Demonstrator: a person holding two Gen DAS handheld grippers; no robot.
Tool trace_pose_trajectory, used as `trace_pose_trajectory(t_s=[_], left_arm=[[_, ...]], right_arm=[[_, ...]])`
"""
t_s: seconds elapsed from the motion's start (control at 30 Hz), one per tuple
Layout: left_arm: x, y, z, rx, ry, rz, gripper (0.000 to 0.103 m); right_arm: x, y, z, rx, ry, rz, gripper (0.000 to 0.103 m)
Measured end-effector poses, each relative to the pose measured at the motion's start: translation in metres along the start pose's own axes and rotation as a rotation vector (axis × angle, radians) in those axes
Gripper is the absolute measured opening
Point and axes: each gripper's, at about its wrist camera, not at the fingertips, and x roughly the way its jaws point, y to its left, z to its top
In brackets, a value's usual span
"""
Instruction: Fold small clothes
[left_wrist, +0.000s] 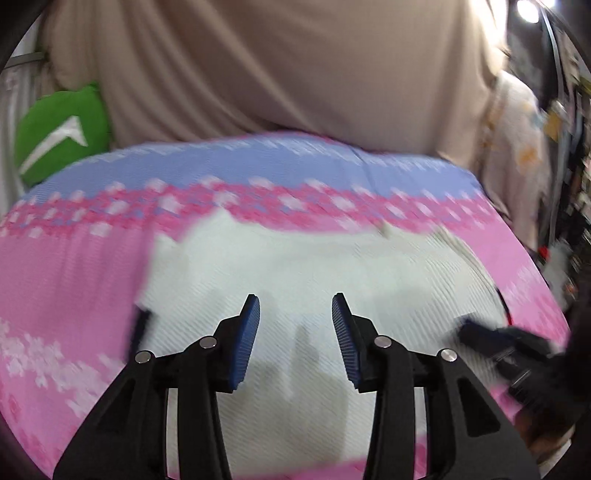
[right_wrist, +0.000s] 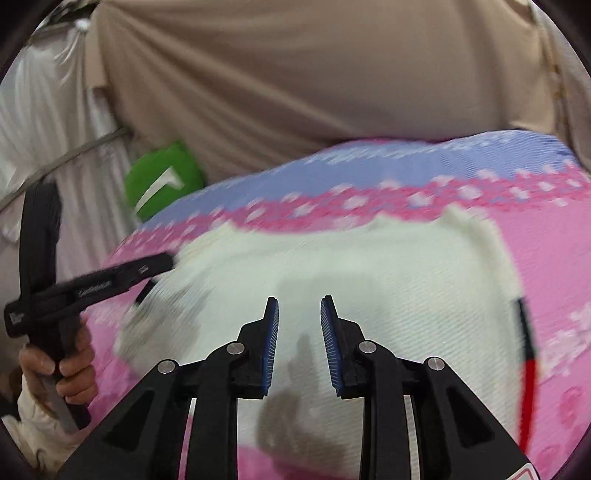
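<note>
Both claws are seen over a white cloth that lies flat on a bed. From the left wrist view, the left claw (left_wrist: 295, 314) is held open, with a wide gap between its two blue pads (left_wrist: 248, 343), and nothing is gripped in it. From the right wrist view, the right claw (right_wrist: 299, 314) is also held open, with a smaller gap, and nothing is gripped in it either. Each claw is kept just above the cloth, and a dark shadow of it is thrown on the white below.

The white cloth (right_wrist: 369, 280) is spread out on a pink and blue bed cover (left_wrist: 66, 280). Fine ribbed lines can be seen across the cloth. Its long side is laid from left to right across the bed, and its far edge is turned toward the tan curtain (left_wrist: 277, 66) at the back. A thin strip of black and red trim (right_wrist: 526, 373) is seen along the right edge of the cloth. A bit of black trim is also seen at its left edge.

In the right wrist view, the left claw's black body is seen at the left corner of the cloth, held by a bare hand (right_wrist: 64, 365). Whether that corner is touched cannot be told, as the picture is blurred there.

A green pillow (left_wrist: 62, 136) is set behind the bed, to the left, against the curtain.
</note>
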Motion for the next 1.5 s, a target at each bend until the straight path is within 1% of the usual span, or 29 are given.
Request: trace_pose_trajectory(t_s=[0.07, 0.13, 0.17, 0.2, 0.23, 0.27, 0.33, 0.37, 0.4, 0.43, 0.47, 0.53, 0.57, 0.6, 0.63, 0.73, 0.77, 0.8, 0.83, 0.9, 0.97, 1.1, 1.2, 1.3, 1.33, 1.4, 1.43, 1.47, 1.5], left_arm=[[0.011, -0.014, -0.019, 0.025, 0.060, 0.000, 0.039], [0.024, -0.010, -0.037, 0.015, 0.121, 0.039, 0.039], [0.025, -0.005, -0.043, 0.003, 0.129, 0.053, 0.040], [0.021, 0.006, -0.049, -0.017, 0.125, 0.064, 0.038], [0.014, 0.017, -0.052, -0.040, 0.122, 0.083, 0.038], [0.007, 0.029, -0.055, -0.066, 0.119, 0.115, 0.038], [-0.005, 0.057, -0.064, -0.123, 0.122, 0.160, 0.034], [-0.010, 0.073, -0.070, -0.163, 0.135, 0.157, 0.026], [-0.013, 0.085, -0.076, -0.196, 0.147, 0.140, 0.019], [-0.017, 0.093, -0.081, -0.222, 0.144, 0.120, 0.017], [-0.023, 0.096, -0.086, -0.237, 0.134, 0.120, 0.017], [-0.028, 0.094, -0.088, -0.232, 0.131, 0.143, 0.017], [-0.031, 0.090, -0.088, -0.231, 0.127, 0.160, 0.017], [-0.034, 0.087, -0.086, -0.237, 0.120, 0.162, 0.018], [-0.038, 0.085, -0.083, -0.248, 0.109, 0.159, 0.020], [-0.057, 0.083, -0.075, -0.264, 0.046, 0.165, 0.035], [-0.060, 0.084, -0.072, -0.270, 0.030, 0.173, 0.043], [-0.065, 0.085, -0.069, -0.278, 0.014, 0.180, 0.048], [-0.068, 0.088, -0.066, -0.286, -0.001, 0.184, 0.050], [-0.067, 0.095, -0.061, -0.314, -0.010, 0.201, 0.060], [-0.059, 0.105, -0.058, -0.356, -0.009, 0.197, 0.065], [-0.037, 0.115, -0.055, -0.405, 0.022, 0.190, 0.065], [-0.026, 0.108, -0.041, -0.401, 0.017, 0.140, 0.065], [-0.013, 0.086, -0.012, -0.301, -0.023, 0.123, 0.068], [0.000, 0.079, -0.003, -0.263, -0.016, 0.118, 0.068], [0.027, 0.073, 0.006, -0.227, 0.032, 0.117, 0.068], [0.042, 0.074, 0.008, -0.215, 0.062, 0.128, 0.068], [0.055, 0.077, 0.007, -0.212, 0.089, 0.158, 0.067], [0.061, 0.081, 0.005, -0.208, 0.094, 0.167, 0.066]], right_arm=[[0.017, 0.020, -0.019, -0.054, 0.063, 0.011, 0.022], [0.021, 0.021, -0.032, -0.071, 0.096, -0.037, 0.013], [0.017, 0.012, -0.035, -0.057, 0.100, -0.059, 0.013], [0.008, 0.001, -0.037, -0.036, 0.095, -0.091, 0.013], [-0.002, -0.013, -0.039, -0.012, 0.088, -0.145, 0.013], [-0.016, -0.034, -0.041, 0.022, 0.080, -0.225, 0.013], [-0.042, -0.077, -0.050, 0.118, 0.068, -0.332, 0.011], [-0.059, -0.102, -0.057, 0.188, 0.054, -0.347, 0.008], [-0.073, -0.119, -0.062, 0.247, 0.041, -0.342, 0.000], [-0.086, -0.133, -0.068, 0.296, 0.031, -0.359, 0.000], [-0.095, -0.140, -0.071, 0.321, 0.018, -0.372, 0.000], [-0.103, -0.138, -0.070, 0.317, 0.009, -0.404, 0.000], [-0.102, -0.128, -0.067, 0.293, 0.005, -0.421, 0.000], [-0.102, -0.119, -0.064, 0.268, -0.004, -0.426, 0.003], [-0.100, -0.106, -0.060, 0.239, -0.014, -0.415, 0.012], [-0.088, -0.063, -0.038, 0.139, -0.036, -0.329, 0.012], [-0.080, -0.045, -0.030, 0.099, -0.035, -0.285, 0.012], [-0.073, -0.030, -0.025, 0.063, -0.032, -0.247, 0.012], [-0.065, -0.016, -0.020, 0.031, -0.029, -0.214, 0.012], [-0.044, 0.010, -0.012, -0.024, -0.014, -0.148, 0.012], [-0.023, 0.028, -0.006, -0.056, 0.004, -0.113, 0.012], [0.006, 0.034, 0.008, -0.053, 0.021, -0.093, 0.012], [0.012, 0.014, 0.027, -0.022, 0.003, -0.144, 0.012], [0.006, -0.025, 0.046, 0.065, -0.023, -0.182, 0.012], [0.005, -0.040, 0.051, 0.093, -0.023, -0.191, 0.012], [0.006, -0.073, 0.055, 0.132, -0.016, -0.258, 0.012], [0.008, -0.091, 0.054, 0.147, -0.002, -0.303, 0.012], [0.008, -0.115, 0.051, 0.182, 0.010, -0.374, 0.012], [0.004, -0.139, 0.047, 0.226, 0.015, -0.445, 0.006]])
